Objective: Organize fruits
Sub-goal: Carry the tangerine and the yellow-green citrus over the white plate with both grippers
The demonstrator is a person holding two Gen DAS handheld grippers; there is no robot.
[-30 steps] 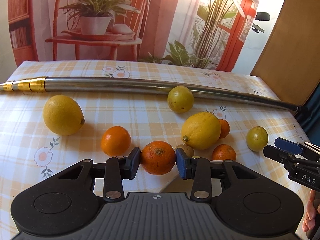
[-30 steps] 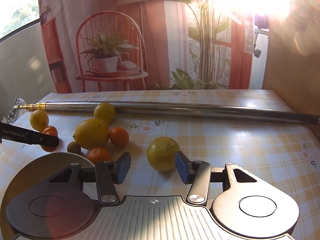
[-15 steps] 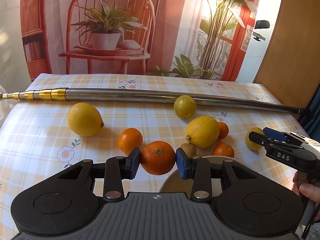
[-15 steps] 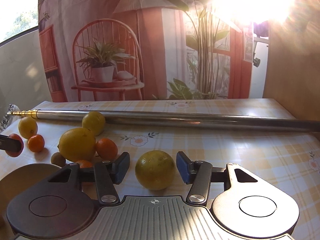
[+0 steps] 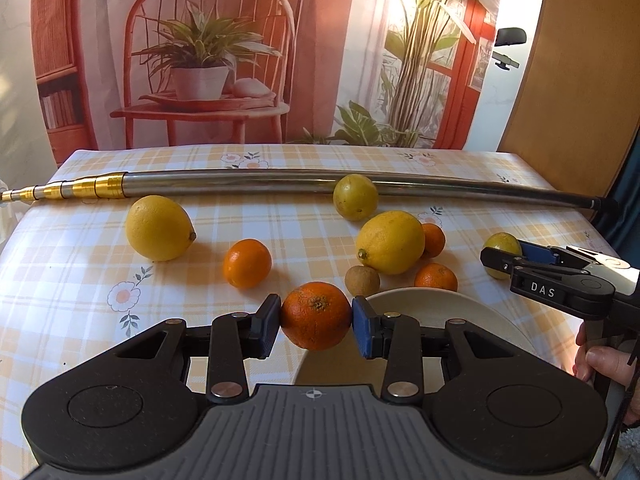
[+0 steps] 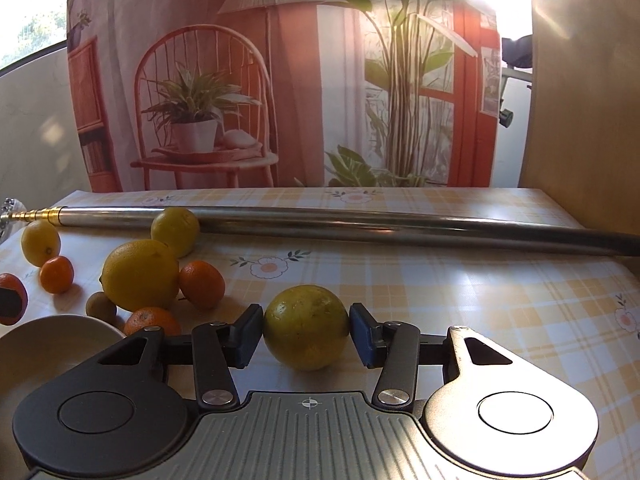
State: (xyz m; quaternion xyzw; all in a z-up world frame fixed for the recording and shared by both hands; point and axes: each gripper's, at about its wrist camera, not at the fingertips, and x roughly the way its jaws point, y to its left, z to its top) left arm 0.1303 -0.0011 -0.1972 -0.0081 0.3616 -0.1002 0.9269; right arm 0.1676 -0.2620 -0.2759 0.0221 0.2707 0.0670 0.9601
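Observation:
My left gripper (image 5: 316, 322) is shut on a large orange (image 5: 316, 312), held just above the table at the left rim of a cream plate (image 5: 424, 304). My right gripper (image 6: 306, 336) is shut on a yellow-green round fruit (image 6: 306, 326); both blue pads touch its sides. In the left wrist view that gripper (image 5: 508, 256) and its fruit (image 5: 500, 246) are at the right, beyond the plate. The plate's rim (image 6: 60, 330) shows at the lower left of the right wrist view.
On the checked tablecloth lie two big lemons (image 5: 160, 228) (image 5: 390, 242), a yellow-green fruit (image 5: 355, 197), three small oranges (image 5: 247, 263) (image 5: 434, 240) (image 5: 436, 277) and a small brown fruit (image 5: 362, 281). A long metal pole (image 5: 260, 182) crosses the table's far side. A hand (image 5: 596, 364) holds the right gripper.
My left gripper has drawn back and risen with the orange, bringing the plate into view. My right gripper moved up around the yellow-green fruit and its pads closed onto it.

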